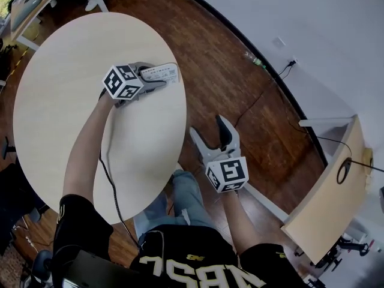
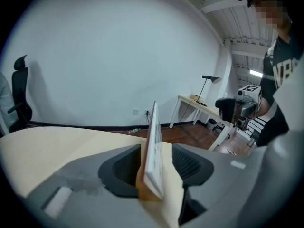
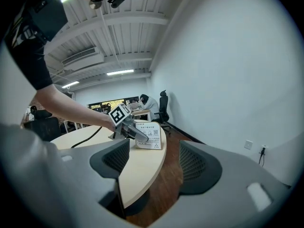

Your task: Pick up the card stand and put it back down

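Examining the left gripper first, we find its jaws parted with the card stand upright between them. A plain gap shows between the card and the pad on the right of the left gripper view; the other pad sits close against the stand's wooden base, and we cannot confirm contact there. We record no squeeze on the stand. The stand is a white printed card set in a wooden base, and the base rests on the round pale table, close to the table's rim on the side facing the wall. A black cable runs from the left gripper back across the tabletop toward the person. The right gripper has its jaws spread wide with nothing between them; it hangs off the table, over the wooden floor, just beside the table's edge and well apart from the stand. A light-coloured desk stands further off by the wall.
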### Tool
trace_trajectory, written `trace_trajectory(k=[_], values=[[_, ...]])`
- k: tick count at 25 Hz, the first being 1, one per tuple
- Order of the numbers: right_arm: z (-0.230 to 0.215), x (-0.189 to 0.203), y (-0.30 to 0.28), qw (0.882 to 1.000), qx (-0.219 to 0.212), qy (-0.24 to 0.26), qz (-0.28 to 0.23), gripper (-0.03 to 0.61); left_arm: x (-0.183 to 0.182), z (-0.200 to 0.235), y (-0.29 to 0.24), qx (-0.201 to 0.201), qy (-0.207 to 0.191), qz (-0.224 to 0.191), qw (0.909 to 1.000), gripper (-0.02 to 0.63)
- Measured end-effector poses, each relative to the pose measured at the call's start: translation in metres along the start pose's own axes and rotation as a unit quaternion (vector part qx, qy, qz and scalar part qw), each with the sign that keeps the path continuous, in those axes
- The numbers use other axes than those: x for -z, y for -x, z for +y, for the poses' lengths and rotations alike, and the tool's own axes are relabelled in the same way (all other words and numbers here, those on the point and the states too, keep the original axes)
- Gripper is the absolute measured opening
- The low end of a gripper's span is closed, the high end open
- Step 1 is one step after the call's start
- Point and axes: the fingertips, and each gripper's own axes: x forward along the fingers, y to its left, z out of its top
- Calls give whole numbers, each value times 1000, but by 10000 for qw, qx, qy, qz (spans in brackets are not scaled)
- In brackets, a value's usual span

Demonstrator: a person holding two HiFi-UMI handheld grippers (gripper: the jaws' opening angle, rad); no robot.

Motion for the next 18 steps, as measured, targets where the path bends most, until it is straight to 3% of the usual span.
trace_trajectory(k=[3, 6, 11, 18], values=[[4, -11, 3, 10000, -50, 25, -73, 318, -10, 6, 26, -474, 146, -257, 9984, 223], [7, -28, 12, 9998, -88, -56, -162, 318, -34, 9, 74, -1121, 512, -897, 9883, 224], [19, -88, 15, 9980, -372, 133, -495, 318, -75, -6, 177, -2204, 849, -1812, 9547, 230], [75, -166, 17, 9893, -1023, 459, -933, 318, -74, -67, 311, -3549, 1008, -2312, 9002, 232]])
